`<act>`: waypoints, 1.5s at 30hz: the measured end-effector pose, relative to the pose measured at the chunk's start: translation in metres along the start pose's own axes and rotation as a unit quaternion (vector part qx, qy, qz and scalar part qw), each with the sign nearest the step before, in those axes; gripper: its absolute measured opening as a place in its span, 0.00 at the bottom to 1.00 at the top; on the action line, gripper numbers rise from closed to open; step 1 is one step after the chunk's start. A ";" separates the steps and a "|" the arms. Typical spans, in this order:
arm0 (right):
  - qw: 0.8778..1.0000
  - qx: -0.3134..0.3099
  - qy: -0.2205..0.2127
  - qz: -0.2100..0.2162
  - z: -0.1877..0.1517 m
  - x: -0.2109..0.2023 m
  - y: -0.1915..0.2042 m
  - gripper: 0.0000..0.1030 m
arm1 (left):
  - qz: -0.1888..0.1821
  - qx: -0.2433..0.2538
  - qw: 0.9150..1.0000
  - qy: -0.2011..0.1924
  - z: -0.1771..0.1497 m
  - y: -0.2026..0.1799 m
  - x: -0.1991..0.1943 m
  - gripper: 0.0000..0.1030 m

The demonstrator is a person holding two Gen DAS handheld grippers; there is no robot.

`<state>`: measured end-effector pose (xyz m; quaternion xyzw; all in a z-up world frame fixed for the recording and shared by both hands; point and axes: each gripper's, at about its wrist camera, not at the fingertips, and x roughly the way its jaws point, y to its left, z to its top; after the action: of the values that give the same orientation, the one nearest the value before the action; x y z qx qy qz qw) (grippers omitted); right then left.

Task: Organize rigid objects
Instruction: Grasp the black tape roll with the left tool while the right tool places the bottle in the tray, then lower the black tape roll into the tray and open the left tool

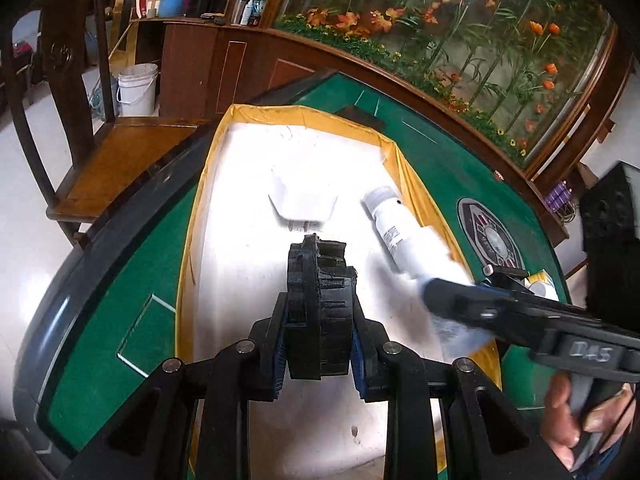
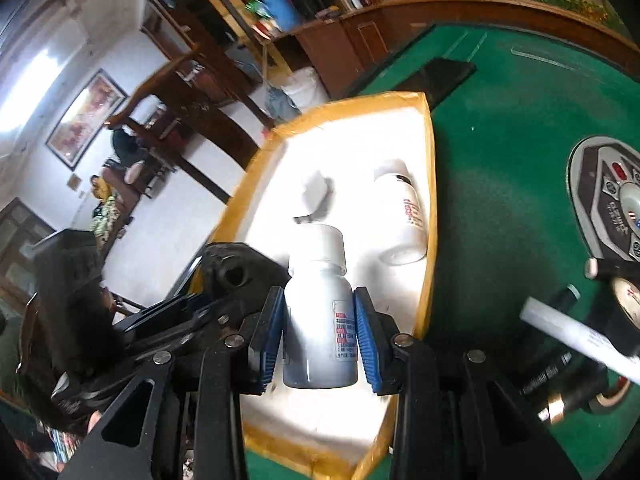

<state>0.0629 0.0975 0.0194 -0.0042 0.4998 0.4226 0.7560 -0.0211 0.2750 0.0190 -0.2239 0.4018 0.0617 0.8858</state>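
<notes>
Left tongs [image 1: 318, 336]: level over the near middle of the tray, clenched on a black toothed part [image 1: 320, 300] that stands upright between the blue pads.
Right tongs [image 2: 320, 336]: over the tray's near half, tilted in from the right, clenched on a small white bottle [image 2: 320, 320] by its body, cap pointing far.
Right hand [image 1: 576, 420]: bare fingers wrapped round the handle at the near right edge of the left wrist view.
Tray [image 1: 200, 216]: white floor, yellow taped rim, lying on the green desk [image 1: 440, 168].
White adapter [image 1: 303, 200]: on the tray floor just beyond the toothed part, apart from both tongs.
Second white bottle [image 2: 404, 216]: on its side against the tray's right rim, cap toward the far end.
Desk clutter: a white marker [image 2: 580, 336] and tape rolls [image 2: 624, 308] lie near right on the felt, beside a round control panel [image 2: 608, 200].
Wooden chair [image 1: 100, 140]: stands left of the desk.
White bucket [image 1: 136, 88]: on the floor beyond the chair.
</notes>
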 end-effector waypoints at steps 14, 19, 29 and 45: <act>0.999 0.010 0.018 -0.049 0.030 0.038 0.008 0.32 | -0.036 -0.009 0.999 0.040 0.050 0.020 0.024 0.27; 0.998 0.003 0.017 -0.062 0.041 0.045 0.010 0.33 | 0.000 0.000 0.999 0.032 0.057 0.024 0.019 0.61; 0.999 0.015 0.008 -0.036 0.045 0.041 0.001 0.33 | -0.035 -0.011 0.999 0.020 0.053 0.025 0.009 0.73; 1.000 0.011 -0.014 -0.001 0.040 0.015 -0.001 0.41 | -0.044 -0.011 0.999 0.000 0.039 0.013 -0.014 0.74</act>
<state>0.0960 0.1237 0.0280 0.0095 0.4939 0.4162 0.7634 -0.0075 0.3049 0.0481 -0.2510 0.3908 0.0270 0.8852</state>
